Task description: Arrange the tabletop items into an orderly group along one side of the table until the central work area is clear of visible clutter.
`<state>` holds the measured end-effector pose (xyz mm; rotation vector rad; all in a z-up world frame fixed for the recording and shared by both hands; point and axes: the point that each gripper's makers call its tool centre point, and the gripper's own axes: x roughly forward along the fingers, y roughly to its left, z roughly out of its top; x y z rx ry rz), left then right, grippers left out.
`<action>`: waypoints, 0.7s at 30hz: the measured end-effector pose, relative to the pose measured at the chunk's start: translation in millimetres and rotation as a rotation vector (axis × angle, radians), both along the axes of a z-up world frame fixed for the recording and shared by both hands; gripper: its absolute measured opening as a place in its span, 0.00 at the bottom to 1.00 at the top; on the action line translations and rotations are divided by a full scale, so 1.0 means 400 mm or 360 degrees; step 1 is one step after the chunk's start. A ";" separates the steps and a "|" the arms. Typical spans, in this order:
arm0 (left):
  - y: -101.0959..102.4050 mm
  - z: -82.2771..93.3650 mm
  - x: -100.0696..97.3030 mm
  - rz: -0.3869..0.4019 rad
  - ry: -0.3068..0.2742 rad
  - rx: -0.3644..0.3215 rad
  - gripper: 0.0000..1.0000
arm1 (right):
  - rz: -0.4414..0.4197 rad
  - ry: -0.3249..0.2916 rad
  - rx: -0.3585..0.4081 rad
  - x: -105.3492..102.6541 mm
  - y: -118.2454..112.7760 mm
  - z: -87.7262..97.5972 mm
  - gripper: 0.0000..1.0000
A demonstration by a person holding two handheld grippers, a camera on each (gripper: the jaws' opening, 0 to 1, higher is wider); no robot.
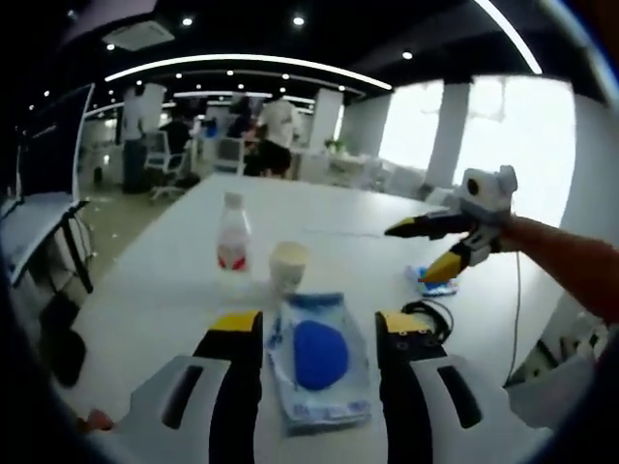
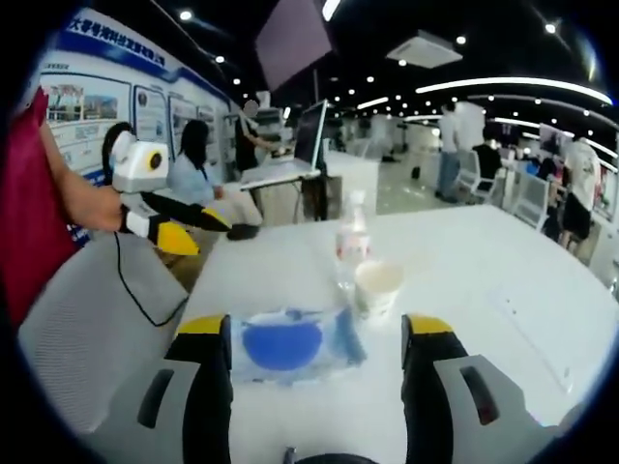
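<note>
Jaws of both grippers stand wide apart with nothing between them. In the left gripper view, the left gripper [image 1: 319, 333] hovers over a clear pouch [image 1: 317, 360] with a blue round thing inside, lying flat on the white tabletop [image 1: 174, 280]. Just beyond the pouch stands a paper cup [image 1: 288, 266], and beside it a bottle [image 1: 233, 234] with a red label, upright. The right gripper [image 1: 440, 246] comes in from the right, above a small blue packet [image 1: 432, 281]; a black cable [image 1: 432, 314] lies near. In the right gripper view, the right gripper [image 2: 319, 343] faces the same pouch [image 2: 290, 343], with cup [image 2: 378, 284] and bottle [image 2: 352, 237] behind it; the left gripper [image 2: 198, 232] hangs at the left.
</note>
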<state>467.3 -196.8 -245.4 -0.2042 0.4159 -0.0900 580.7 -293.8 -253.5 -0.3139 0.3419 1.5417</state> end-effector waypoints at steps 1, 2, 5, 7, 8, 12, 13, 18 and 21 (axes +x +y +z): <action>-0.007 -0.009 -0.005 0.0007 0.0031 -0.0009 0.43 | 0.0006 0.0011 -0.0005 0.004 0.003 -0.007 0.71; -0.011 -0.013 -0.006 0.0010 0.0041 -0.0009 0.43 | 0.0014 0.0022 -0.0012 0.010 0.007 -0.017 0.70; -0.022 -0.030 -0.012 0.0036 0.0092 -0.0034 0.43 | 0.0037 0.0055 -0.0025 0.017 0.019 -0.039 0.70; -0.027 -0.039 -0.015 0.0045 0.0119 -0.0044 0.43 | 0.0048 0.0070 -0.0035 0.022 0.027 -0.052 0.70; -0.029 -0.054 -0.022 0.0054 0.0170 -0.0047 0.43 | 0.0056 0.0076 -0.0041 0.024 0.031 -0.059 0.70; -0.042 -0.089 -0.037 0.0069 0.0282 -0.0124 0.40 | 0.0078 0.0110 -0.0055 0.036 0.048 -0.086 0.69; -0.045 -0.105 -0.047 0.0075 0.0338 -0.0132 0.39 | 0.0078 0.0118 -0.0058 0.039 0.050 -0.091 0.69; -0.057 -0.147 -0.067 0.0086 0.0472 -0.0171 0.35 | 0.0101 0.0156 -0.0074 0.047 0.066 -0.123 0.69; -0.067 -0.182 -0.089 0.0085 0.0595 -0.0196 0.30 | 0.0109 0.0180 -0.0078 0.054 0.072 -0.143 0.68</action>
